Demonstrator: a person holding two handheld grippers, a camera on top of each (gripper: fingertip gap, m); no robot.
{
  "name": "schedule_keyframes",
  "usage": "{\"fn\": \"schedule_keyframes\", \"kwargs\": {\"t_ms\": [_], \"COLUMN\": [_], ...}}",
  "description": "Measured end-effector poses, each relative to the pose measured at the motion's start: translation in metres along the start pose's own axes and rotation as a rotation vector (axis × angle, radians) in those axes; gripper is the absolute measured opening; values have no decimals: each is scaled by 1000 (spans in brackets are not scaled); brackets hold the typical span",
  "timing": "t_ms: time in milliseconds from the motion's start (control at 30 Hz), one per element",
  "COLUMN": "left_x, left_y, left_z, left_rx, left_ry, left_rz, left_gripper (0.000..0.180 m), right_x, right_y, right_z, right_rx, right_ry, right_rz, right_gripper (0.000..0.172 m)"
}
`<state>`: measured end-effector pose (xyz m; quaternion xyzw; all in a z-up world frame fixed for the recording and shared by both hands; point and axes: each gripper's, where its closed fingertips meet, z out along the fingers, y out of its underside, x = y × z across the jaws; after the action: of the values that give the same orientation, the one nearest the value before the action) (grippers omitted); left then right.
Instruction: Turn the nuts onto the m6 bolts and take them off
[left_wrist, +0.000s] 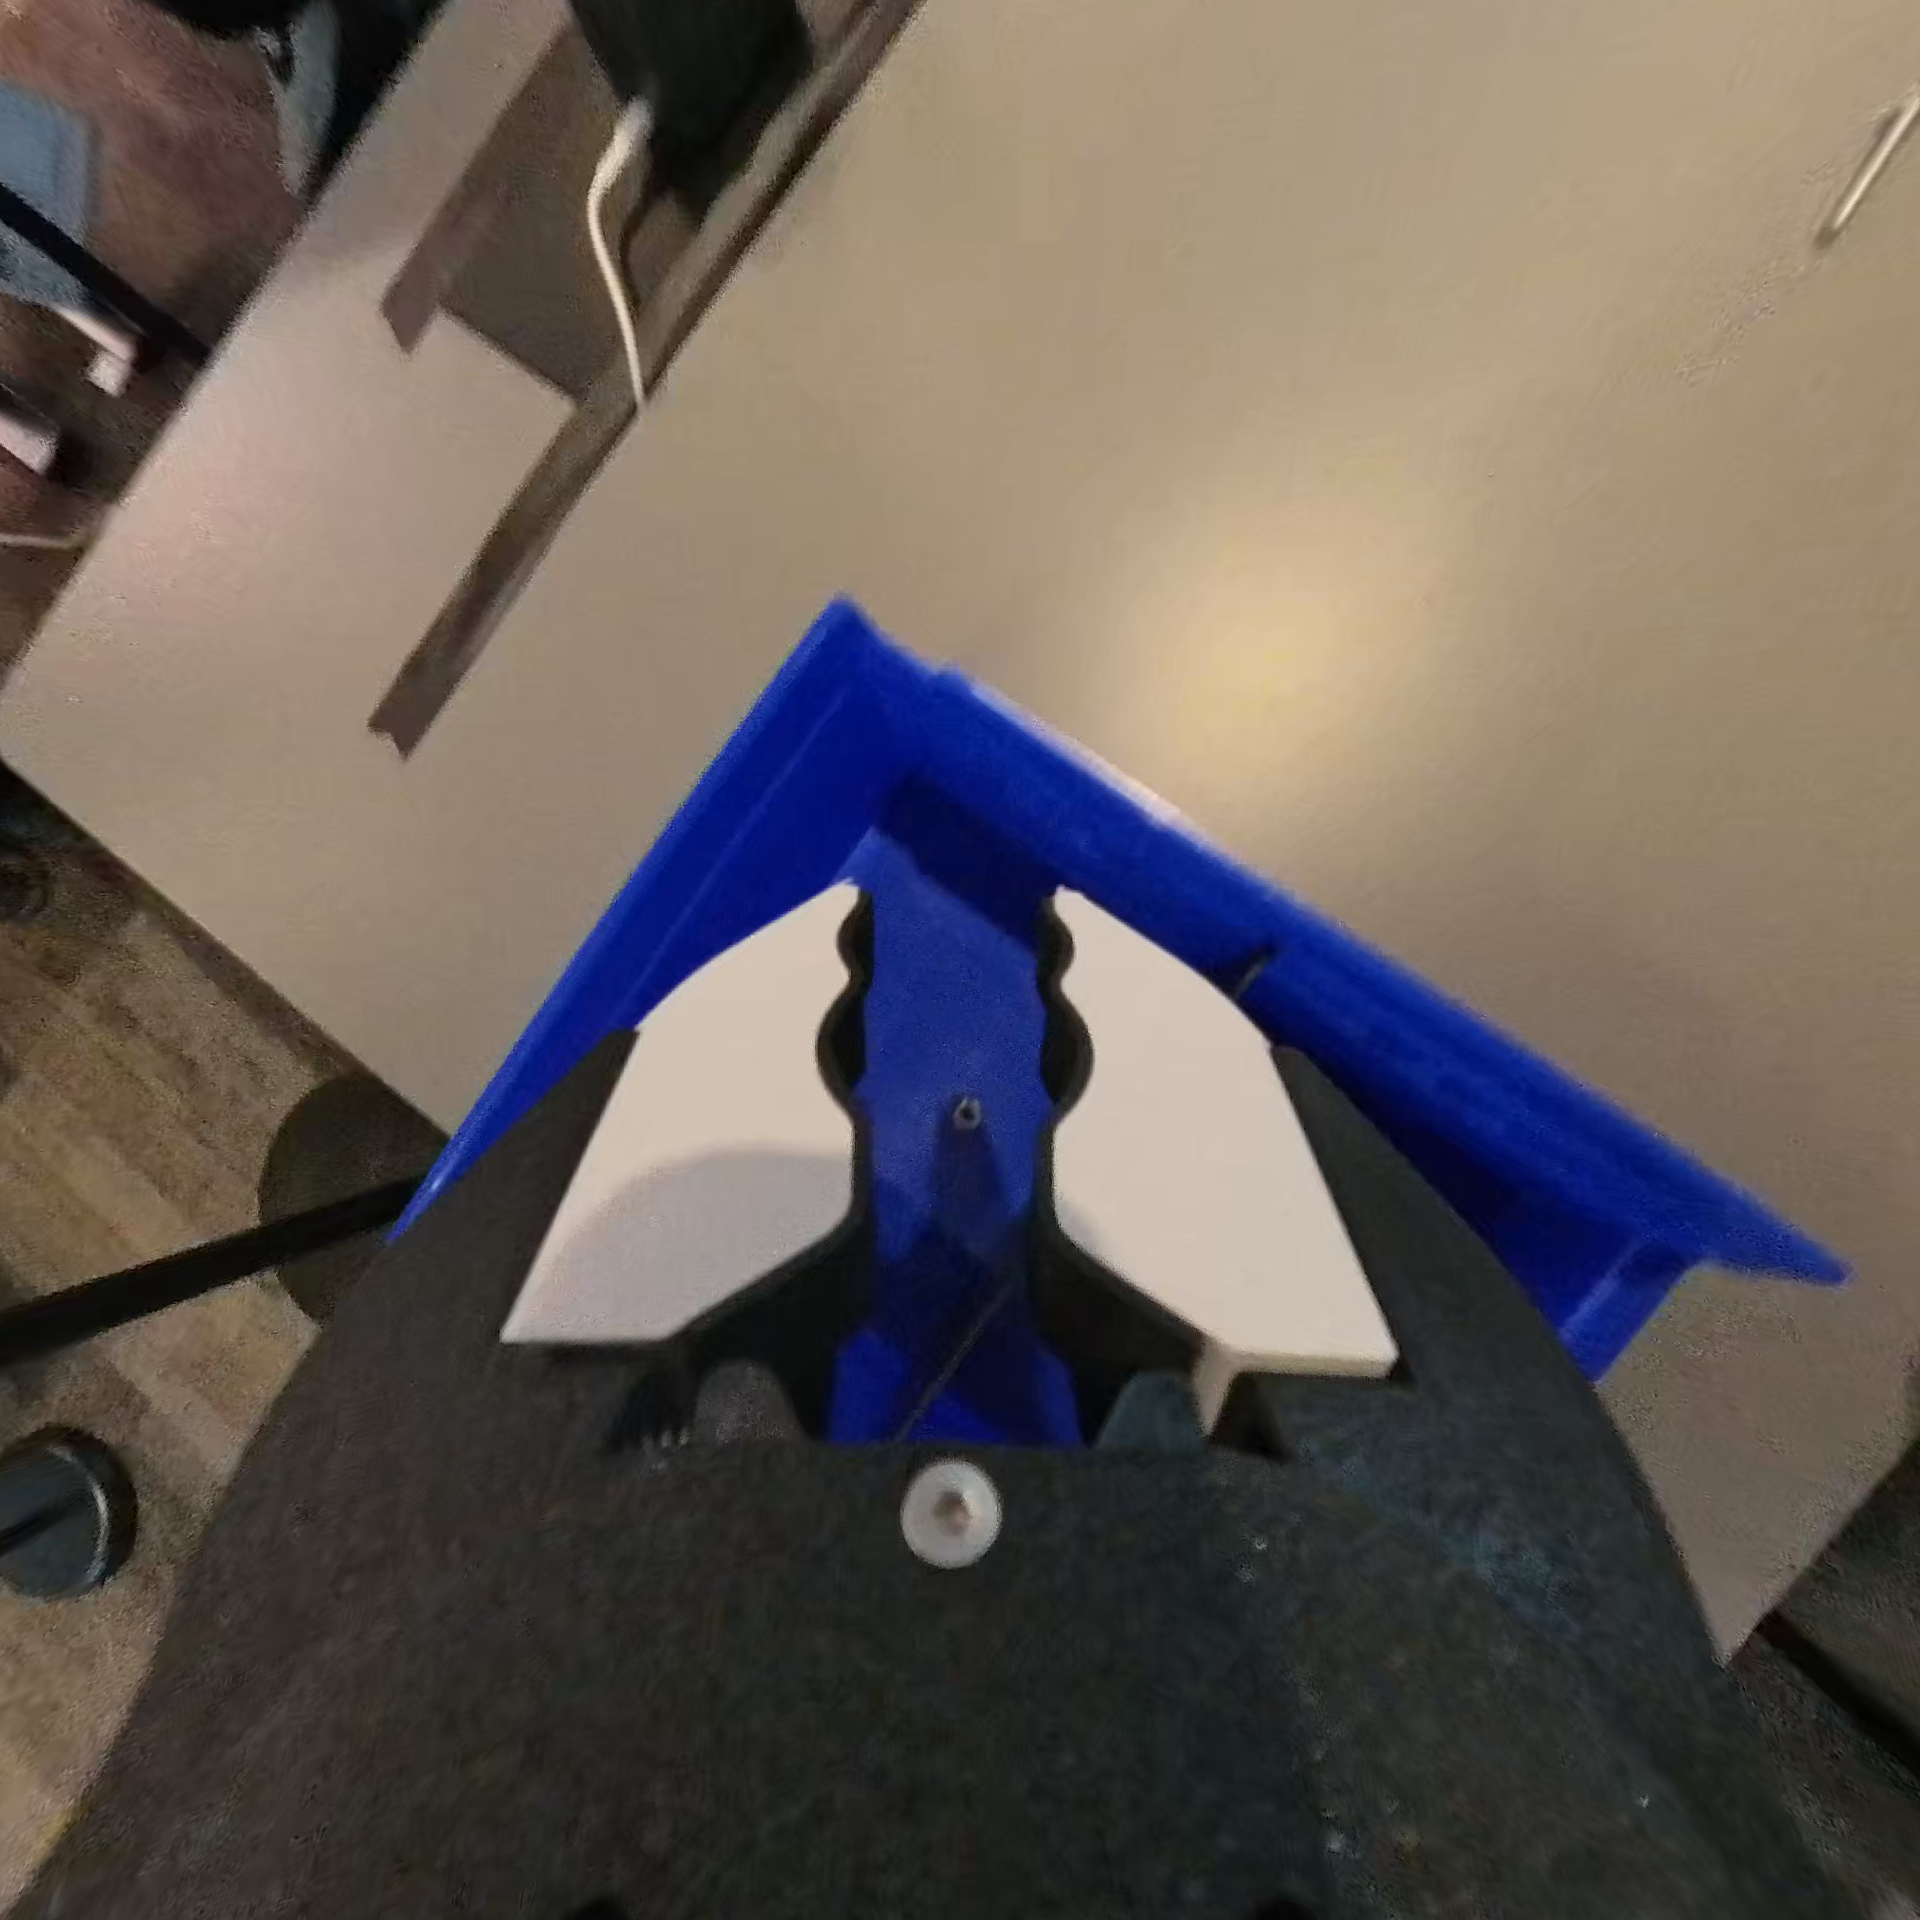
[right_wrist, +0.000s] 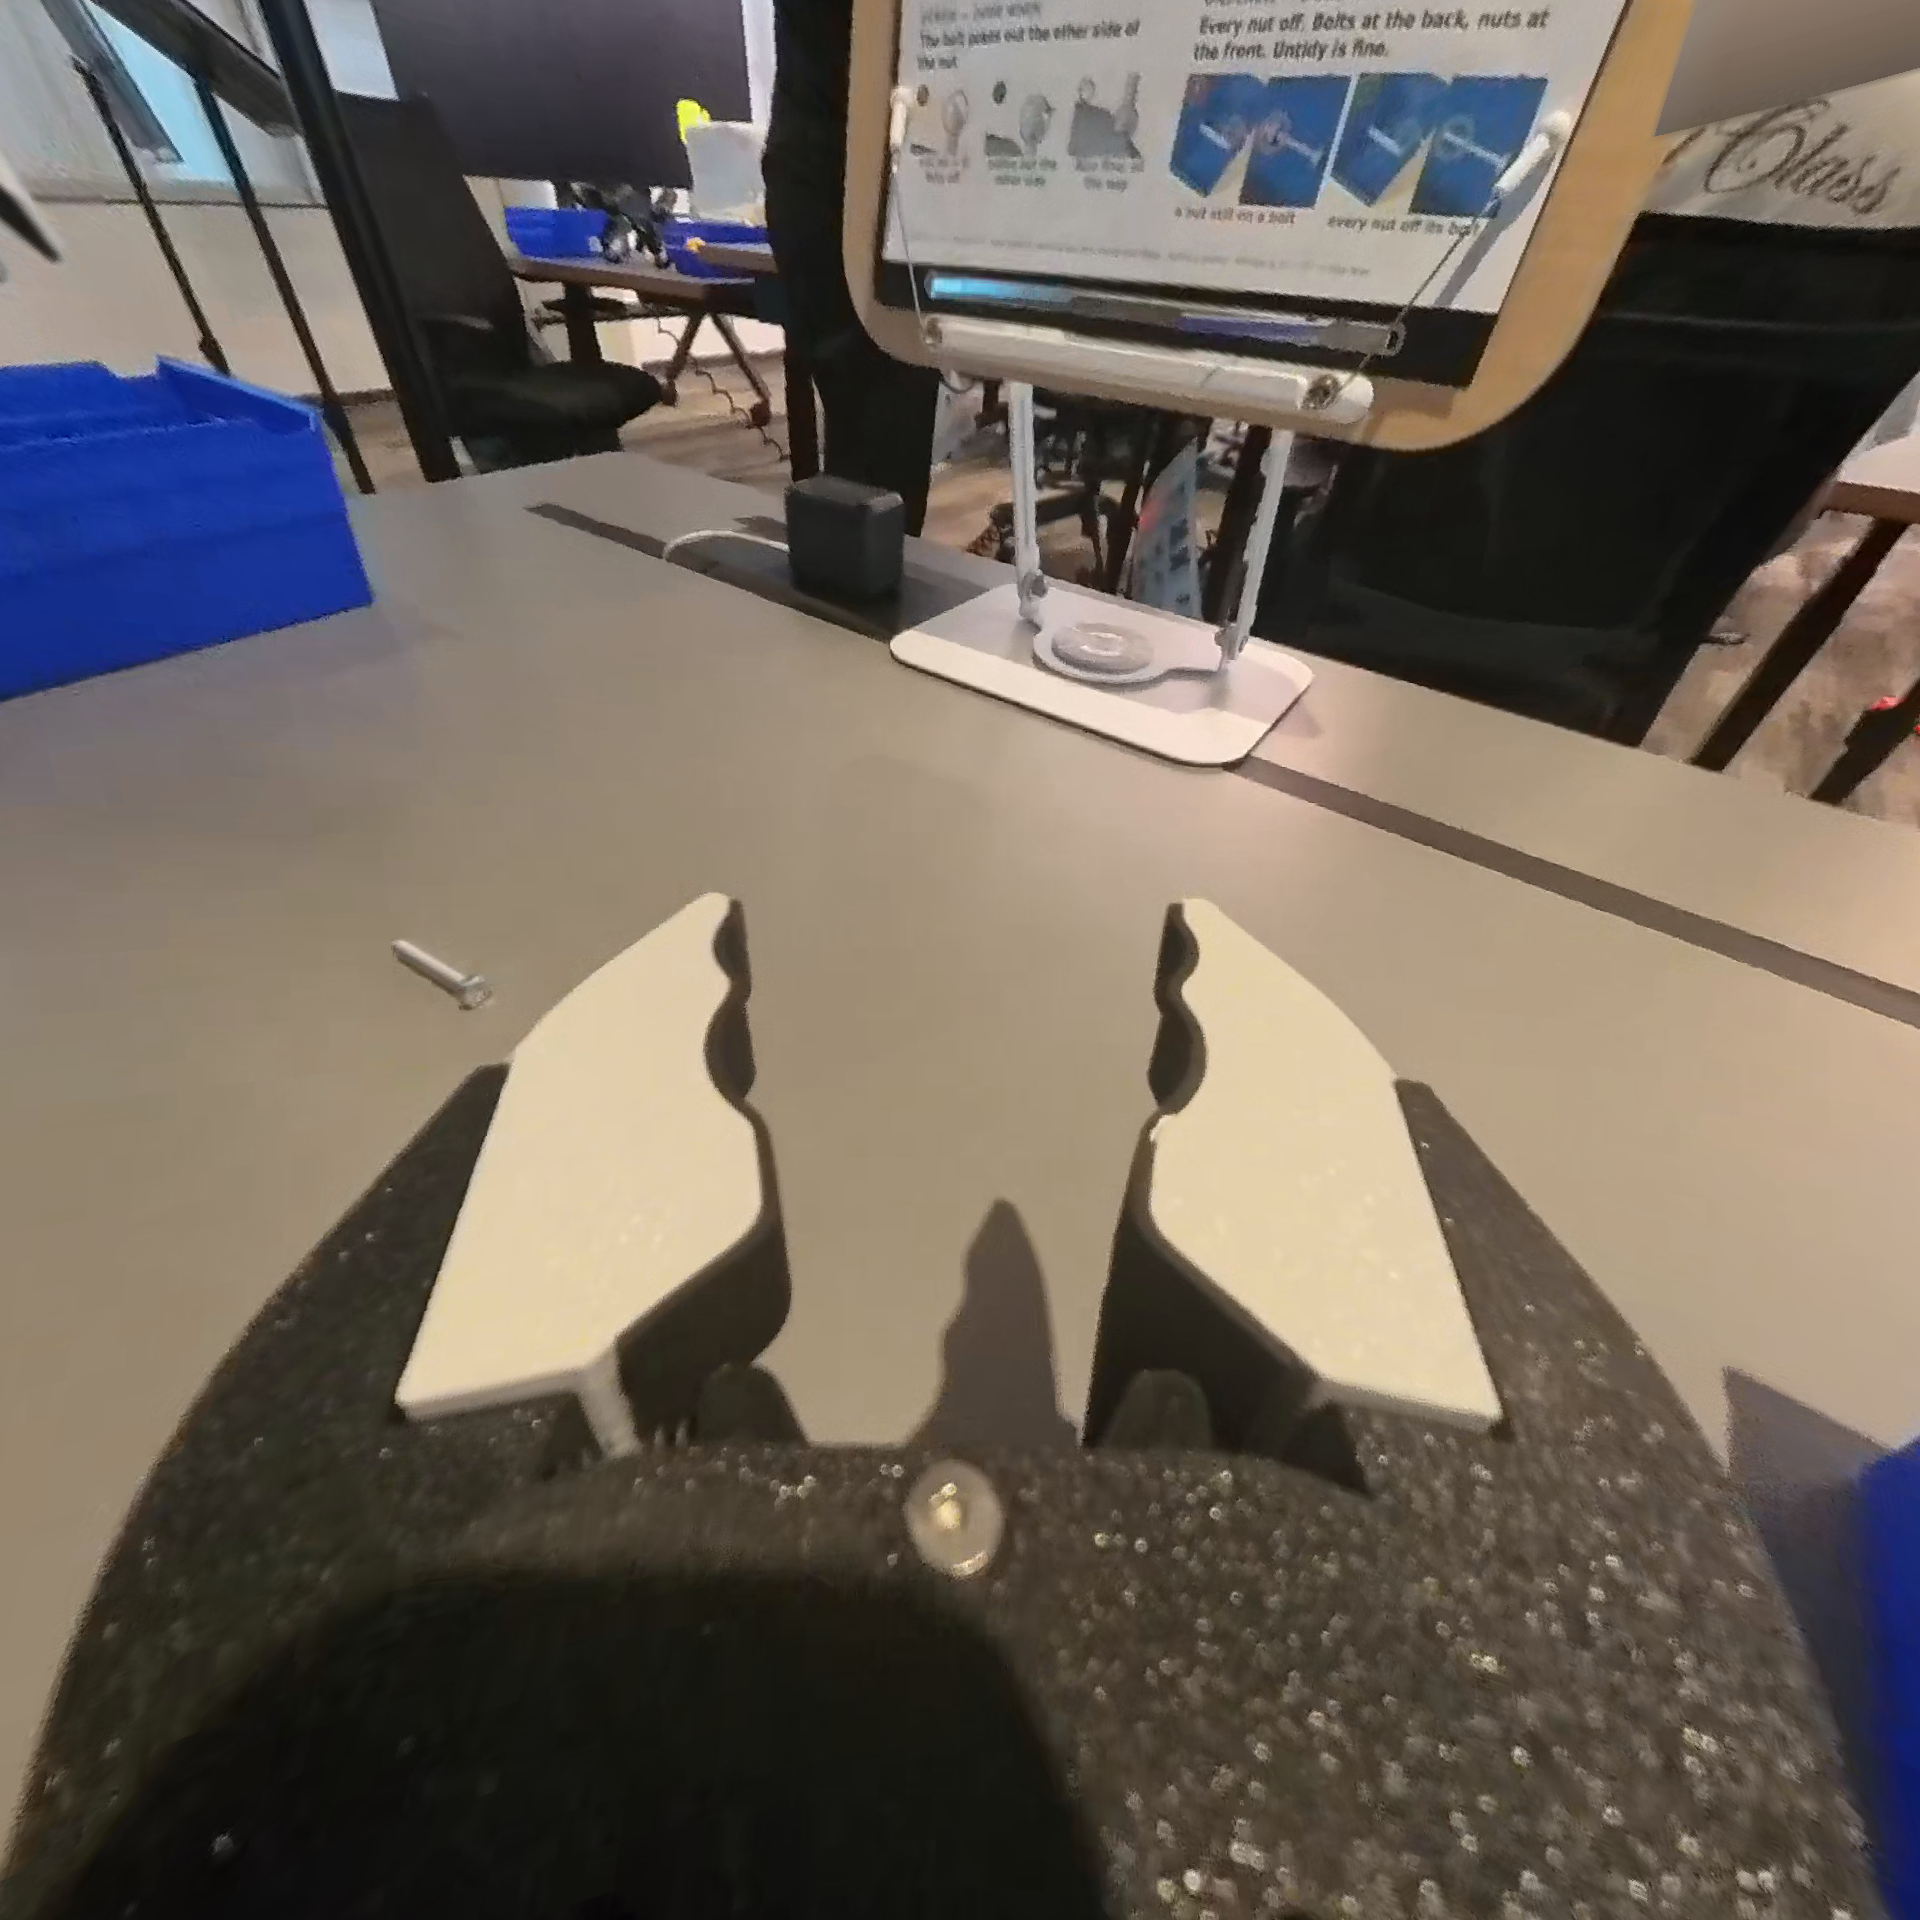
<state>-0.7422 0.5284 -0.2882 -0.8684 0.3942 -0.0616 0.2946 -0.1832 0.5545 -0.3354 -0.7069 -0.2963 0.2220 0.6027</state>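
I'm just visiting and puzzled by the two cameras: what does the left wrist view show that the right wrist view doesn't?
Only the left wrist view: the left gripper sits close above the corner of a blue bin, with blue filling the space between its fingers.

Only the right wrist view: the right gripper, wide open over bare tabletop, a loose bolt to its left, and a tablet on a stand.

Both: the grey table. No nut is visible in either.

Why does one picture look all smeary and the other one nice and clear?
Left wrist view: the blue bin and table are smeared by motion blur, with a yellowish glare patch on the table. Right wrist view: sharp near the bolt; the edges bend from the wide lens.
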Motion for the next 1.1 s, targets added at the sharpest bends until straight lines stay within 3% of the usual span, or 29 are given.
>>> {"fn": "schedule_keyframes", "kwargs": {"t_ms": [167, 333, 733, 900, 1100], "left_x": [-30, -45, -31, -29, -23], "left_y": [57, 89, 96, 109, 123], "left_z": [11, 31, 57, 64, 66], "left_rx": [-127, -214, -329, -444, -566], "left_ry": [31, 45, 177, 204, 156], "left_rz": [18, 0, 101, 30, -209], "left_gripper": [29, 29, 29, 31, 26], "right_x": [1, -1, -8, -12, -13], "right_y": [-8, -9, -7, -7, -10], "right_z": [17, 38, 68, 68, 66], "right_rx": [-56, -108, -171, -162, -147], "right_ry": [23, 25, 7, 0, -17], "right_rz": [-12, -23, -47, -54, -62], "right_gripper": [75, 75, 75, 75, 75]}}
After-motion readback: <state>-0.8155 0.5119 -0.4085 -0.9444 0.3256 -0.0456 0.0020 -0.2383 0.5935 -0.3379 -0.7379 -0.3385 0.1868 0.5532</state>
